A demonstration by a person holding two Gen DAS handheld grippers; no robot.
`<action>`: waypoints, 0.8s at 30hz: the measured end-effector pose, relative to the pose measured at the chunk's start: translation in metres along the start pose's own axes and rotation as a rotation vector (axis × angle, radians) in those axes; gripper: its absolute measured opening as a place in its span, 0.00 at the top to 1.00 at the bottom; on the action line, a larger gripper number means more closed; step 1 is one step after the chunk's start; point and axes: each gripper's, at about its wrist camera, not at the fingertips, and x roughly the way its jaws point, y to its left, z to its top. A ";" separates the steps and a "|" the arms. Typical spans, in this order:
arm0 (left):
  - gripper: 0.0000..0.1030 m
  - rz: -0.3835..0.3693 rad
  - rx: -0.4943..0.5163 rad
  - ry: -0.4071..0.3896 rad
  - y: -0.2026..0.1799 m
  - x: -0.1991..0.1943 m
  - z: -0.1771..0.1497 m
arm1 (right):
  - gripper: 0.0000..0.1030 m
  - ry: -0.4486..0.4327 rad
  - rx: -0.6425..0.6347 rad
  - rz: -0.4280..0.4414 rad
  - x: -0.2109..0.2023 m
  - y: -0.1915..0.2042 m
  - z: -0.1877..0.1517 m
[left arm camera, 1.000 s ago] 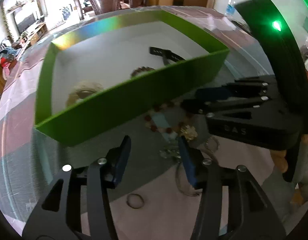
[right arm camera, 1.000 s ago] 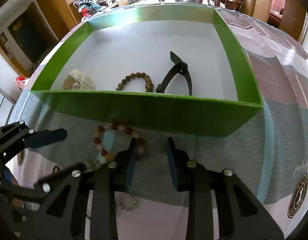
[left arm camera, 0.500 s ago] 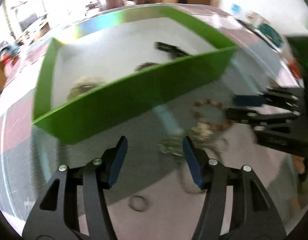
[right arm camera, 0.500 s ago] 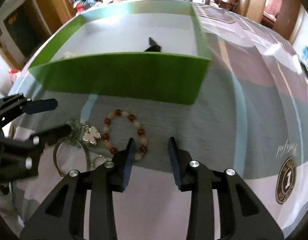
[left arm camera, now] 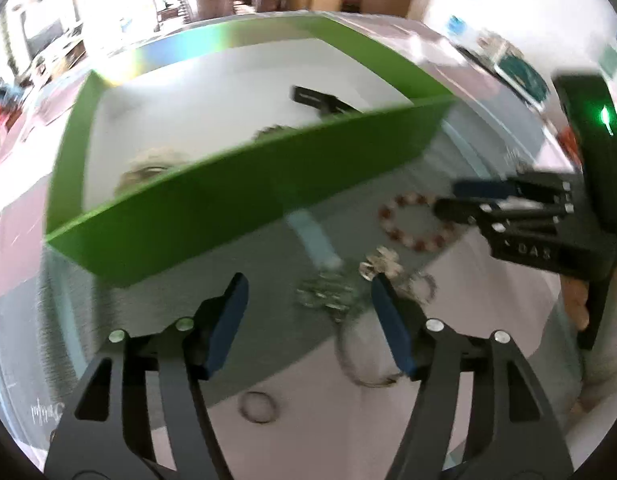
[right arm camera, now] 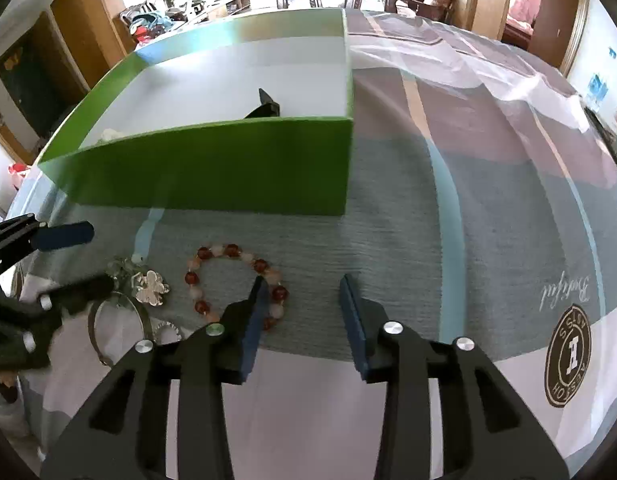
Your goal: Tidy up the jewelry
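"DAS" on right gripper (blurred lettering)

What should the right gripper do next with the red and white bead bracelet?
Probably ease the right gripper slightly left and down over the bead bracelet, then close. Its jaws are open and empty, with one side at the bracelet's edge, still outside the green box.

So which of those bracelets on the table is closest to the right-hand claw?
The red and pale beaded bracelet: the right gripper has one fingertip over its edge. The silver flower bangle lies farther left, by the left gripper.
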 end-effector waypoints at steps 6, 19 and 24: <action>0.44 0.076 -0.028 0.018 0.007 0.007 -0.002 | 0.59 -0.004 -0.022 -0.013 0.001 0.003 0.001; 0.40 0.078 0.079 0.016 -0.008 0.006 -0.012 | 0.51 -0.005 -0.037 -0.012 0.001 0.006 -0.002; 0.60 0.034 0.082 0.012 -0.011 0.001 -0.014 | 0.51 -0.007 -0.042 -0.017 0.002 0.006 -0.001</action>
